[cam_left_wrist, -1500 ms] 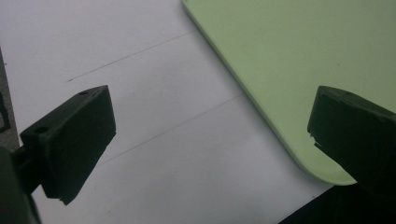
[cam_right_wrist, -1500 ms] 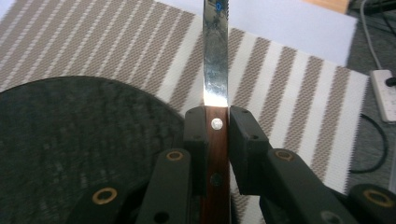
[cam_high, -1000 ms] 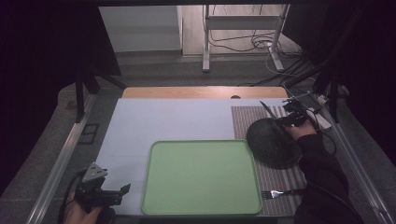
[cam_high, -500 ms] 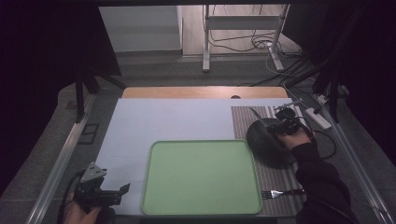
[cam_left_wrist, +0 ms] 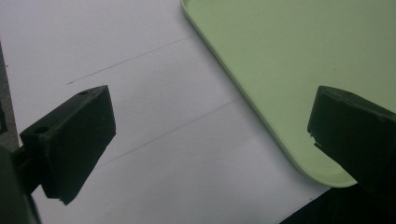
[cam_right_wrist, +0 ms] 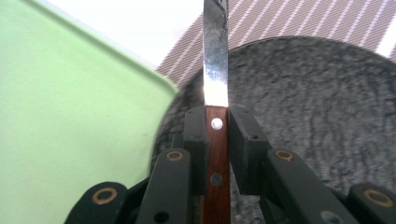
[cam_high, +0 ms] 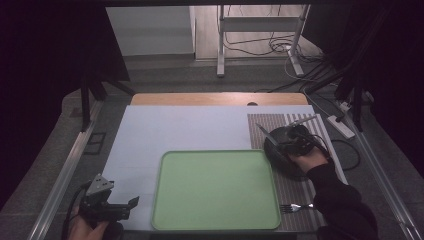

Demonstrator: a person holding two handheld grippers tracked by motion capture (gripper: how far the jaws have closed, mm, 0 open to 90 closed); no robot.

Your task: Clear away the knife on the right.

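Observation:
My right gripper (cam_high: 283, 143) hovers over a dark round plate (cam_high: 280, 161) that sits on a striped placemat (cam_high: 295, 187) to the right of the tray. It is shut on a knife with a brown wooden handle (cam_right_wrist: 215, 158). The steel blade (cam_right_wrist: 215, 56) points away from the jaws, up and to the left in the high view, with its tip (cam_high: 261, 129) past the plate's rim. In the right gripper view the plate (cam_right_wrist: 322, 116) lies under the blade. My left gripper (cam_high: 131, 207) is open near the table's front left corner, beside the green tray (cam_high: 215, 195), with nothing between its fingers (cam_left_wrist: 70, 140).
A fork (cam_high: 295, 206) lies on the placemat near the front edge. A thin metal utensil (cam_high: 303, 120) rests at the placemat's far end. The tray's corner (cam_left_wrist: 299, 154) is close to my left gripper. White table surface (cam_high: 175, 130) stretches behind the tray.
My right gripper has carried the knife leftward and nearer, from the placemat's far right to over the plate. The left gripper has stayed put.

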